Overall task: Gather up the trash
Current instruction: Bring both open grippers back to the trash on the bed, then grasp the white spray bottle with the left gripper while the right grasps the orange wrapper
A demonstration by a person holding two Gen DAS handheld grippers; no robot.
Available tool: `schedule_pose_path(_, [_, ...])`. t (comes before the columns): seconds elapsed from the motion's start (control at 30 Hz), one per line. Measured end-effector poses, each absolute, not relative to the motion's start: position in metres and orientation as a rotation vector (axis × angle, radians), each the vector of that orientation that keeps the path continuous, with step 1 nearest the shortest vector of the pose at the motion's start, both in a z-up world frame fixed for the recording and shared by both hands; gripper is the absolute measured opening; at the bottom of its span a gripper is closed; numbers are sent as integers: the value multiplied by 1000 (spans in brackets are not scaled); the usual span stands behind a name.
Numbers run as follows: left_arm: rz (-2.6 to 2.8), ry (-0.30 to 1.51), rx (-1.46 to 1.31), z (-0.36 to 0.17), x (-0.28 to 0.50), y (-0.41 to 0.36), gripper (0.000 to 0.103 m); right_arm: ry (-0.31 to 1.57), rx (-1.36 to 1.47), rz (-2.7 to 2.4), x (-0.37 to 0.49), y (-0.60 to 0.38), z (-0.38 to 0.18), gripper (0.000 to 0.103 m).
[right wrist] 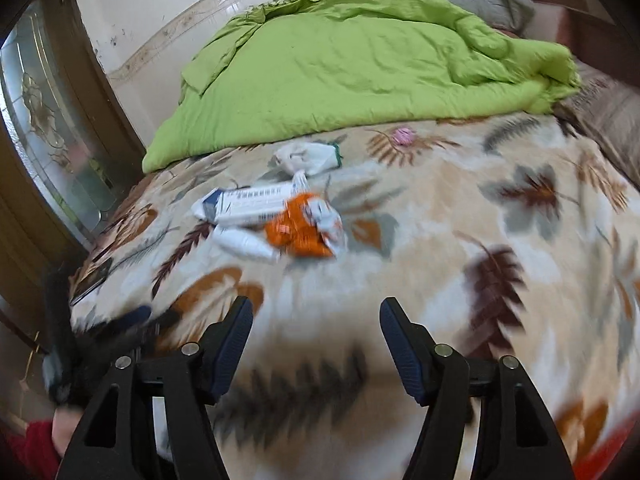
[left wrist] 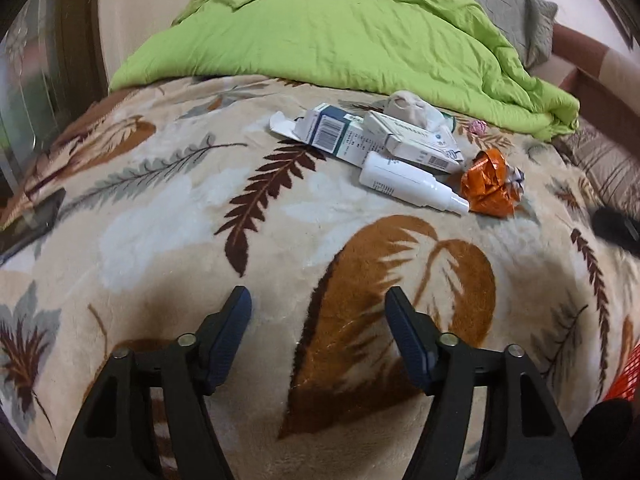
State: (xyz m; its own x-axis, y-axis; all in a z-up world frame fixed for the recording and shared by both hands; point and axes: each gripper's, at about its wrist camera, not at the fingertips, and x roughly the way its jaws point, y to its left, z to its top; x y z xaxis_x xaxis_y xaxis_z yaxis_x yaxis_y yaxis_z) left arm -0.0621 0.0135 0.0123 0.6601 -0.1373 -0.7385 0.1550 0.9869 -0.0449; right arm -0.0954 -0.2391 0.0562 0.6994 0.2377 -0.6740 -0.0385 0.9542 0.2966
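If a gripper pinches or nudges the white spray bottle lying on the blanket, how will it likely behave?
The white spray bottle lies on its side and looks round, so a nudge would probably roll it, though the plush blanket may damp that. Its smooth plastic could slip between pads. It looks rigid, unlike the crumpled orange wrapper at its nozzle.

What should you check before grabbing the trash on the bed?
1. Left gripper open, nothing between its fingers: ok.
2. Right gripper open, nothing held: ok.
3. Trash in view ahead: white spray bottle, crumpled orange wrapper, blue-and-white carton: ok.
4. Bottle free to lift: not ok, its base is tucked against the cartons.
5. Small pink scrap spotted near the green quilt: ok.
6. Place to drop the trash: cannot tell.
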Motion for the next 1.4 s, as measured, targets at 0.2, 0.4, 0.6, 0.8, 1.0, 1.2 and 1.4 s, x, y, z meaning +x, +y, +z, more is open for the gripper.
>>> schedule_pose_path(0.2, [-178,832,-18,13,-60,19,70,827,249,129,-18,-229,42,72])
schedule_pose_path(0.4, [-182,829,-65,16,-58,28,70,888,314,152,33,-228,13,65])
schedule_pose_path(0.6, [-151,802,-106,22,-57,38,70,862,339,214,29,-208,14,46])
schedule_pose_path(0.8, [-124,786,-162,27,-58,53,70,867,381,315,5,-175,13,45])
schedule_pose_path(1.0, [-148,774,-159,30,-60,51,70,815,399,354,-41,-176,24,45])
schedule_pose_path(1.2, [-222,755,-122,45,-51,36,70,721,381,241,-88,-220,42,45])
schedule_pose_path(1.4, [-288,829,-64,48,-11,5,62,707,482,217,-108,-252,37,45])
